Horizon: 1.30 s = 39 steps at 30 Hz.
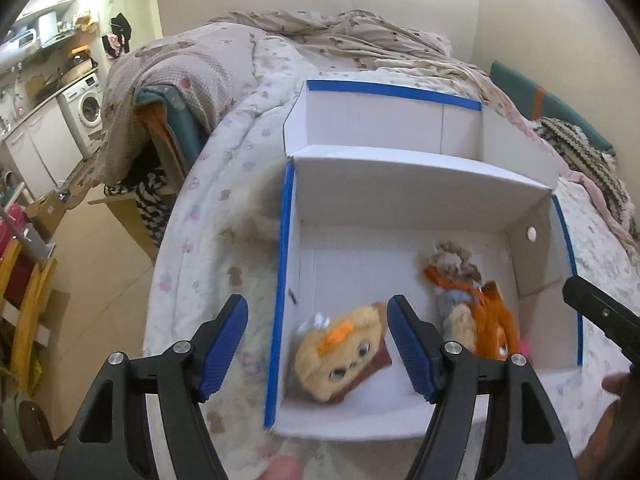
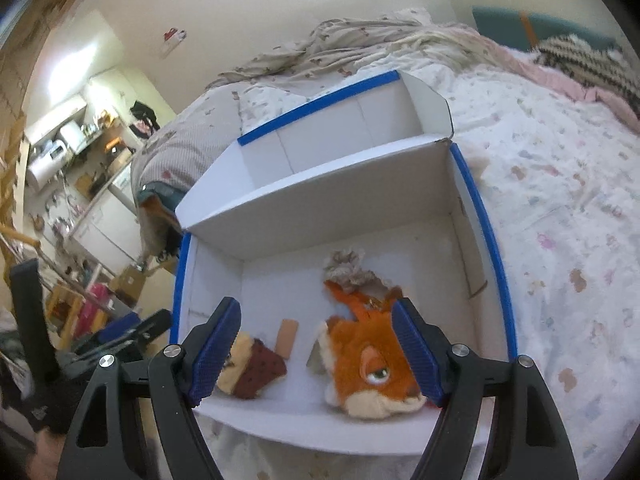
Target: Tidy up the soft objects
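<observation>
Left wrist: fingers point(image 1: 230, 344) spread, tilted down

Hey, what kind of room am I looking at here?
Most likely a small studio flat or a bedroom open to a kitchen. A bed with a patterned quilt fills the middle, a washing machine sits under a counter behind it, and shelves of kitchen appliances hang above.

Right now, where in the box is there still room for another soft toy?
The back part of the box, behind the white divider, holds nothing. In the front part, the floor is bare between the divider and the yellow toy, along the left wall. The front right is crowded: the fox and a beige scrunchie lie there.
</observation>
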### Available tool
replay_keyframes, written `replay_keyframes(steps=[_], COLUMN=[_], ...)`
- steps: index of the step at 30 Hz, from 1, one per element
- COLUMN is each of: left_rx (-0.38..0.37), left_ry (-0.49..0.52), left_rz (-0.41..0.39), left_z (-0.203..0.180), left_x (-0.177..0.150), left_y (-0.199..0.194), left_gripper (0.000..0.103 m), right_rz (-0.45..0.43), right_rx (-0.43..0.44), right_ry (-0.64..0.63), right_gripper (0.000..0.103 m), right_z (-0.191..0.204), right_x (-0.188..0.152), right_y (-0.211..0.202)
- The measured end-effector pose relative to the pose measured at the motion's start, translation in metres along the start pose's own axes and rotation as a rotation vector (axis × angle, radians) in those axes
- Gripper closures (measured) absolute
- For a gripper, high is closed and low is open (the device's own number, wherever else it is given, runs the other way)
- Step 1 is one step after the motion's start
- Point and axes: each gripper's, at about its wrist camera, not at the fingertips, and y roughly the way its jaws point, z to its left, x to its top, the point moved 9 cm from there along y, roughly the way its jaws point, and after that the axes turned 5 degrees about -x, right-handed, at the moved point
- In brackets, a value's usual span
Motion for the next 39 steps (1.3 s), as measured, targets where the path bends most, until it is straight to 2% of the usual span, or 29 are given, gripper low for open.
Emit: replay_keyframes(steps=[2, 4, 8, 10, 13, 15, 21, 24, 31, 36, 39], left_rx=[-0.015, -0.055, -0.087, -0.085, -0.086, -0.089, -0.049, -0.059, -0.034, -0.003, -0.022], left_ry=[0.001, -0.01, -0.005, 0.007, 0.016, 0.007, -0.01, -0.018, 0.012, 0.001, -0.02], left_rz=[0.006, 0.019, 0.034, 0.016, -0.035, -0.075, -0.181, -0.234, -0.329, -0.328, -0.313], left_z=[0.003, 0.005, 0.008, 0.01, 0.013, 0.016, 0.026, 0.03, 0.026, 0.033, 0.037], left_x=[-0.011, -0.026, -0.05, -0.057, -0.063, -0.064, -0.06, -0.057, -0.053, -0.052, -0.054], left_y=[-0.008, -0.016, -0.027, -0.034, -0.044, -0.048, -0.062, -0.073, -0.092, -0.089, -0.086], left_gripper=[0.032, 0.021, 0.02, 0.017, 0.005, 0.002, 0.001, 0.001, 0.001, 0.001, 0.001], right_rz=[0.006, 0.019, 0.041, 0.05, 0.037, 0.022, -0.074, -0.15, -0.273, -0.283, -0.271], right_rx=[-0.01, 0.008, 0.005, -0.001, -0.021, -0.038, -0.104, -0.131, -0.187, -0.201, -0.203], right_ry=[-0.009, -0.006, -0.021, -0.027, -0.035, -0.044, -0.085, -0.109, -0.184, -0.206, -0.205], right_gripper=[0.02, 0.018, 0.016, 0.0, 0.0, 0.0, 0.0, 0.0, 0.0, 0.0, 0.0], right_z=[0.001, 0.004, 0.006, 0.007, 0.006, 0.005, 0.004, 0.008, 0.016, 0.019, 0.019], right_x=[-0.01, -0.02, -0.043, -0.053, -0.064, -0.068, -0.07, -0.067, -0.061, -0.058, -0.059], right_y=[-0.005, -0.011, -0.023, -0.028, -0.037, -0.041, -0.057, -0.069, -0.08, -0.074, -0.071])
